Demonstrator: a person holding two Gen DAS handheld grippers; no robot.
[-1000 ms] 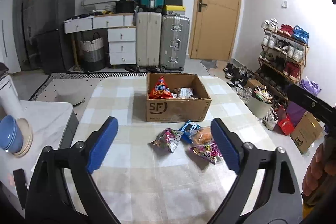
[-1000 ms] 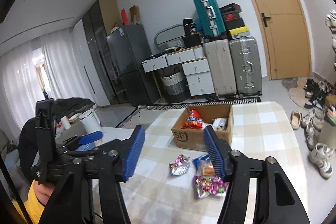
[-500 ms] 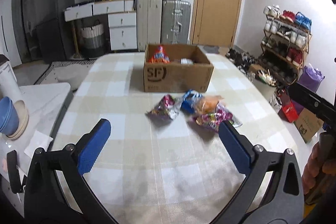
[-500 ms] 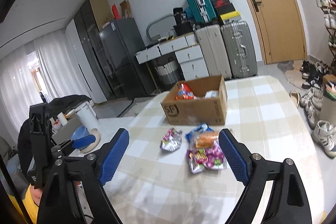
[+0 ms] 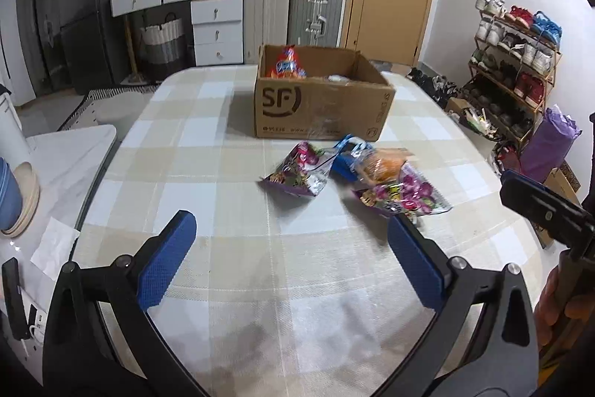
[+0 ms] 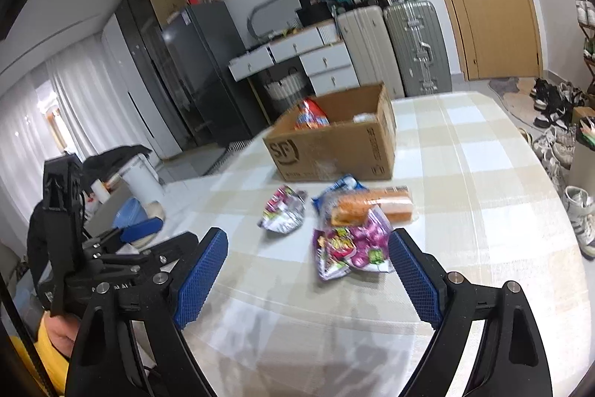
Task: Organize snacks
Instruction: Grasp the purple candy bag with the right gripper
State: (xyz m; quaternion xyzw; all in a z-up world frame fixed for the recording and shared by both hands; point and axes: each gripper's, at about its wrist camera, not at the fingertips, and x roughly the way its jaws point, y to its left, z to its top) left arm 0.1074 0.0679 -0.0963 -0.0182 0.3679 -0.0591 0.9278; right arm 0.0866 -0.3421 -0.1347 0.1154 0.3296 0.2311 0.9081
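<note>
Both grippers, left gripper (image 5: 293, 252) and right gripper (image 6: 308, 270), are held with jaws spread and empty above the tabletop (image 5: 208, 151); a loose snack packet (image 6: 349, 248) must next be pinched and boxed in the cardboard box (image 5: 319, 106).

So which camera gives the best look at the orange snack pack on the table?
The right wrist view: the orange snack pack lies broadside, its whole length clear. In the left wrist view it is foreshortened and tucked among the other packets.
</note>
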